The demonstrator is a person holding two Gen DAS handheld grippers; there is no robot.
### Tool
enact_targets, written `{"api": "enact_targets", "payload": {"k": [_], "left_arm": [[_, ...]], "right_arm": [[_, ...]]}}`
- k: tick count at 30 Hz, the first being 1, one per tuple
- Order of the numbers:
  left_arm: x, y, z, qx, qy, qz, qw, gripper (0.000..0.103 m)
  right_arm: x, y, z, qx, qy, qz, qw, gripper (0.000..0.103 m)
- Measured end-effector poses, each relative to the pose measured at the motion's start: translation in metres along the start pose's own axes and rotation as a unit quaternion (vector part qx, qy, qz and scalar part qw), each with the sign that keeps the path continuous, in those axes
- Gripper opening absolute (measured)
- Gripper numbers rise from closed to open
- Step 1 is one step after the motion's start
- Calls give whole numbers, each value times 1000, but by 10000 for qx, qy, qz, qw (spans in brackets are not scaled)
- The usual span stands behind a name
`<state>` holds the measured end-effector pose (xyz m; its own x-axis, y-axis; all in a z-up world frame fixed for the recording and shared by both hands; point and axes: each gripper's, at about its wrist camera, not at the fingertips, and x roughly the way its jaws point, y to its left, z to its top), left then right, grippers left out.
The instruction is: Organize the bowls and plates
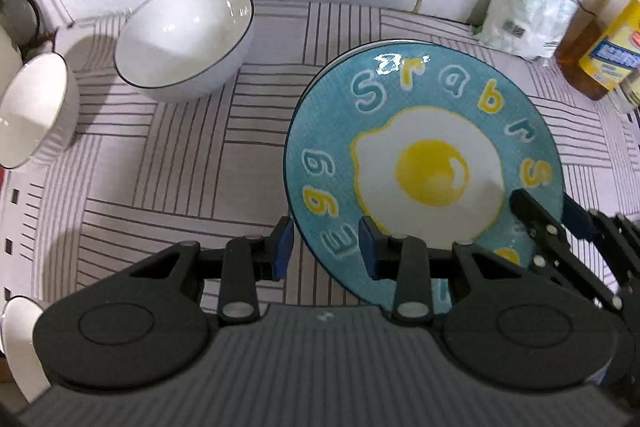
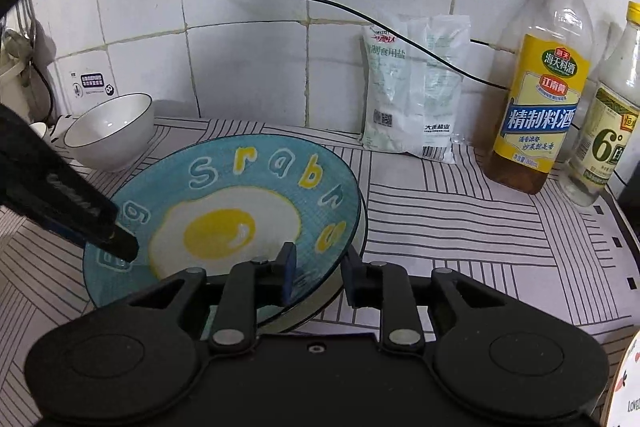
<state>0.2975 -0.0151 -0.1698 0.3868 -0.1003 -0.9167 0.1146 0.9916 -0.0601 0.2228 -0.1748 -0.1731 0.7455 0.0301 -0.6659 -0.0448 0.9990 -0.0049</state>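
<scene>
A blue plate with a fried-egg picture (image 1: pixel 424 163) is tilted above the striped cloth; it also shows in the right wrist view (image 2: pixel 240 203). My left gripper (image 1: pixel 326 251) straddles its near-left rim, jaws apart, not clamped. My right gripper (image 2: pixel 318 277) has its jaws on either side of the plate's right rim and seems to hold it; it shows in the left wrist view (image 1: pixel 548 215). A large white bowl (image 1: pixel 184 35) and a smaller white bowl (image 1: pixel 34 107) stand at the back left. The large bowl shows in the right wrist view (image 2: pixel 110 131).
A striped cloth (image 1: pixel 180 163) covers the counter. A salt bag (image 2: pixel 416 87), a cooking wine bottle (image 2: pixel 544 75) and a vinegar bottle (image 2: pixel 608 131) stand at the back right against the tiled wall. A black cable (image 2: pixel 320 3) hangs from a socket. A white dish edge (image 1: pixel 20 339) is at the left.
</scene>
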Motion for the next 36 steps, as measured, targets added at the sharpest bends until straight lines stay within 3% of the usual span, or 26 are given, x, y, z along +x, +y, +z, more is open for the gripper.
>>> {"api": "enact_targets", "payload": {"k": [10, 15, 21, 26, 28, 36], "left_arm": [[-32, -4, -20, 142, -113, -188, 9997, 35], [-55, -16, -30, 418, -216, -166, 9988, 49], [-80, -27, -39, 638, -320, -129, 9974, 58], [-99, -40, -49, 688, -441, -185, 9965, 80], [-104, -47, -54, 732, -495, -185, 9959, 82], [-111, -83, -78, 1056, -631, -475, 9913, 94]], "right_arm": [[-24, -5, -7, 47, -72, -141, 9999, 29], [-54, -15, -7, 171, -205, -54, 9996, 29], [-95, -31, -4, -23, -357, -413, 9985, 41], [-135, -43, -9, -56, -470, -546, 9974, 51], [-150, -45, -14, -161, -503, -622, 9967, 61], [-194, -75, -46, 108, -655, -997, 9928, 75]]}}
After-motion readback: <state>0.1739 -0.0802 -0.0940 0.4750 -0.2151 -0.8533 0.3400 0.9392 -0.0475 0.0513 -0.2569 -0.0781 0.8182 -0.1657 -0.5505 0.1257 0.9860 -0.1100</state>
